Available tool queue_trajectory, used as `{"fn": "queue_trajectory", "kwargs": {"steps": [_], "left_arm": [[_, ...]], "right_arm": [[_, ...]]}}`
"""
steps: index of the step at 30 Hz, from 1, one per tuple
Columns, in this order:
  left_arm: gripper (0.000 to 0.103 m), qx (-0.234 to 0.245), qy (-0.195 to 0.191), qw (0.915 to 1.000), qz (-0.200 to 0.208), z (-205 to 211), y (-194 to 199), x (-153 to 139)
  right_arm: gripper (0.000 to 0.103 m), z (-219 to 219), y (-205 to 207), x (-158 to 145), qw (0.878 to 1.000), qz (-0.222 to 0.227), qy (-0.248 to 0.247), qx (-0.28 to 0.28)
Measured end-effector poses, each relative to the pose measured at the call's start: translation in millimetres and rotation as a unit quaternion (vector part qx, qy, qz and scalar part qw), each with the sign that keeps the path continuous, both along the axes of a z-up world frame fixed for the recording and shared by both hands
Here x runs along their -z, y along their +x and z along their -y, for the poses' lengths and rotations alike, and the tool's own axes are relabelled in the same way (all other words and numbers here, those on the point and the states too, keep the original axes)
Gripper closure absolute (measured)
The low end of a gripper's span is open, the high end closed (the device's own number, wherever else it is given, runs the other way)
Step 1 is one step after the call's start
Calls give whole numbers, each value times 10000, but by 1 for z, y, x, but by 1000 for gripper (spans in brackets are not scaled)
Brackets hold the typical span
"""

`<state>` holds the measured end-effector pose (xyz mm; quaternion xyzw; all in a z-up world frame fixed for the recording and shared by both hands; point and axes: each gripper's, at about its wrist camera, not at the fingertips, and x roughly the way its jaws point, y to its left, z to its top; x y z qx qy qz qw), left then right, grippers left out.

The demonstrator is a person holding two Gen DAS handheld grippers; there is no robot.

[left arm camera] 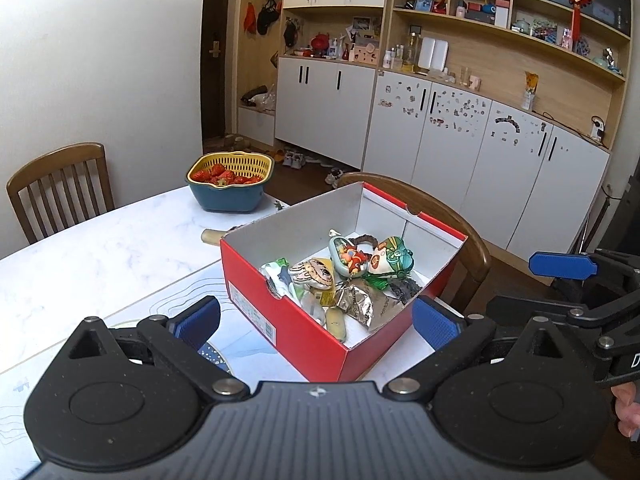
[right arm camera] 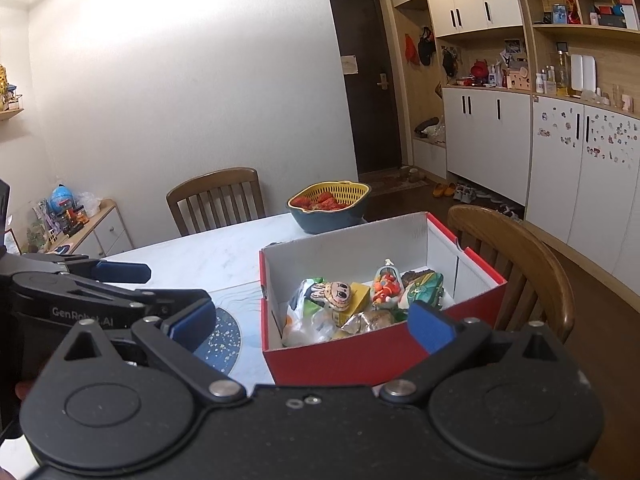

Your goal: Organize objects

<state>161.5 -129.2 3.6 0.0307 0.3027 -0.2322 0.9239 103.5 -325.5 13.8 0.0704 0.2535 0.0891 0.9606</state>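
A red shoebox (left arm camera: 304,332) with a white inside stands on the marble table (left arm camera: 104,256) near its right edge. It holds several small things: a striped plush face (left arm camera: 314,276), a green-and-white pouch (left arm camera: 390,260), a small case with red figures (left arm camera: 346,256), foil wrappers (left arm camera: 358,302) and plastic bags. My left gripper (left arm camera: 316,320) is open and empty, its blue pads either side of the box's near corner. My right gripper (right arm camera: 310,324) is open and empty in front of the box (right arm camera: 360,356). The right gripper also shows at the right of the left wrist view (left arm camera: 568,280).
A blue bowl with a yellow strainer of strawberries (left arm camera: 228,184) stands at the table's far side. Wooden chairs stand at the left (left arm camera: 60,188) and behind the box (left arm camera: 460,228). A round blue mat (right arm camera: 224,340) lies left of the box. White cabinets line the far wall.
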Motion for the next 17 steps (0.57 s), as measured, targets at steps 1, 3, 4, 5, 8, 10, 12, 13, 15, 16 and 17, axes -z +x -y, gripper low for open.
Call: {"fn": "queue_trajectory", "kwargs": {"steps": [1, 3, 4, 5, 8, 10, 12, 13, 15, 16, 17], "left_arm": [[0, 1, -5, 10000, -11, 0, 0, 0], [0, 12, -17, 10000, -23, 0, 1, 0], [0, 12, -5, 10000, -15, 0, 1, 0], [0, 20, 3, 10000, -9, 0, 1, 0], [0, 41, 3, 10000, 4, -1, 2, 0], [0, 28, -6, 10000, 8, -1, 3, 0], [0, 12, -9, 10000, 4, -2, 4, 0], [0, 18, -15, 10000, -6, -3, 5, 0], [0, -11, -29, 10000, -21, -5, 7, 0], [0, -15, -42, 10000, -41, -6, 8, 0], [0, -21, -57, 10000, -51, -7, 9, 0]], "right_arm": [[1, 0, 0, 0, 10000, -5, -4, 5], [1, 0, 1, 0, 10000, -11, 5, 15], [1, 0, 1, 0, 10000, -12, 4, 27], [1, 0, 1, 0, 10000, -12, 9, 35], [1, 0, 1, 0, 10000, -20, -6, 49], [1, -1, 2, 0, 10000, -38, -17, 60], [1, -1, 2, 0, 10000, -50, -13, 66], [1, -1, 2, 0, 10000, -57, -19, 62], [1, -2, 3, -1, 10000, -67, -37, 48], [1, -3, 3, -1, 10000, -76, -43, 40], [1, -3, 5, -1, 9999, -88, -50, 31]]}}
